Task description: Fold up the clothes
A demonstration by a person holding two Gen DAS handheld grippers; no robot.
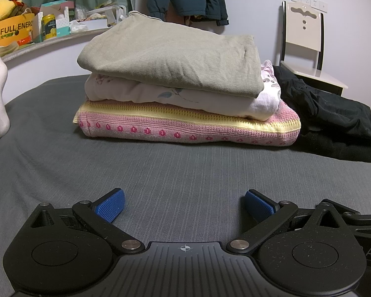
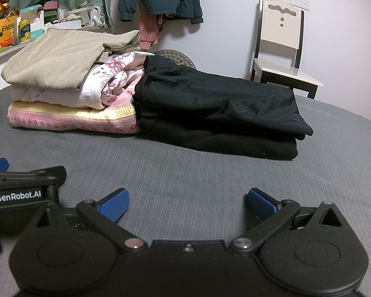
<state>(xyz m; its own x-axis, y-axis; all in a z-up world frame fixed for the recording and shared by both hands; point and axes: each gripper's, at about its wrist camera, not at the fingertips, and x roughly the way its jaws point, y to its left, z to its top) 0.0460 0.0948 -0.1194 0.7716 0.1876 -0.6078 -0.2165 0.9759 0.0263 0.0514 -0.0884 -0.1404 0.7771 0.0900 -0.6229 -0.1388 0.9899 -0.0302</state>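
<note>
A: Where are the clothes?

B: On the grey bed (image 1: 185,173), in two piles touching side by side. One pile has a khaki top (image 1: 170,57) over a floral piece (image 1: 175,99) over a pink knit (image 1: 185,128). The black pile (image 2: 220,109) sits just to its right, two dark layers, the upper one smooth, the lower one fleecy.

A: And the grippers?

B: Both hang low over bare sheet, well short of the piles. The left gripper (image 1: 184,204) has its fingers spread wide with nothing between them. The right gripper (image 2: 186,204) is the same, spread and empty.

A: How would these handle?

B: All soft and limp, I'd judge. The knit looks thick and grippy, so it should hold a fold but be the heaviest. The floral piece looks thin and slack; its right end spills out loosely. The upper black layer looks slick and may slide off the fleece under it.

A: Where would you take hold?

B: At edges or corners, never mid-panel, since a pinch there only bunches cloth. For the khaki top, the two near corners of the folded edge, one per gripper. For the black layer, its near right corner, which overhangs a little.

A: Anything left unfolded?

B: None that I can see in either view; only the floral end looks untidy
</note>
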